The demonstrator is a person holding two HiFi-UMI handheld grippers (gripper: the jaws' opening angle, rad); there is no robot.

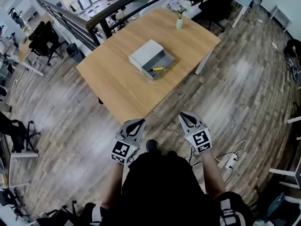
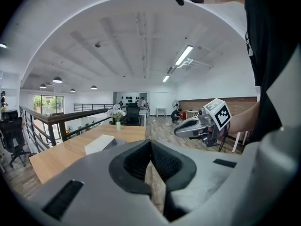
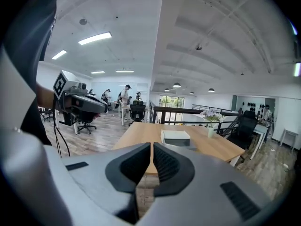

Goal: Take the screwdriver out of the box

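A grey box [image 1: 160, 62] lies open in the middle of the wooden table [image 1: 122, 84], its lid [image 1: 145, 53] set against its far-left side. Inside the box rests a screwdriver [image 1: 156, 69] with a yellow handle. Both grippers hang in front of the person's body, off the table's near corner. My left gripper [image 1: 139, 122] is shut and holds nothing; my right gripper [image 1: 184, 115] is likewise shut and empty. From the right gripper view the box [image 3: 175, 136] sits well ahead of the jaws [image 3: 153, 147]. The left gripper view shows its jaws [image 2: 150, 145] pressed together, the box [image 2: 99, 144] far off.
A small vase of flowers [image 1: 179, 22] stands at the table's far corner. Wooden floor surrounds the table. A dark railing [image 1: 94, 22] runs behind it, with office chairs [image 1: 44, 39] beyond. Cables and a power strip [image 1: 228, 160] lie on the floor at the right.
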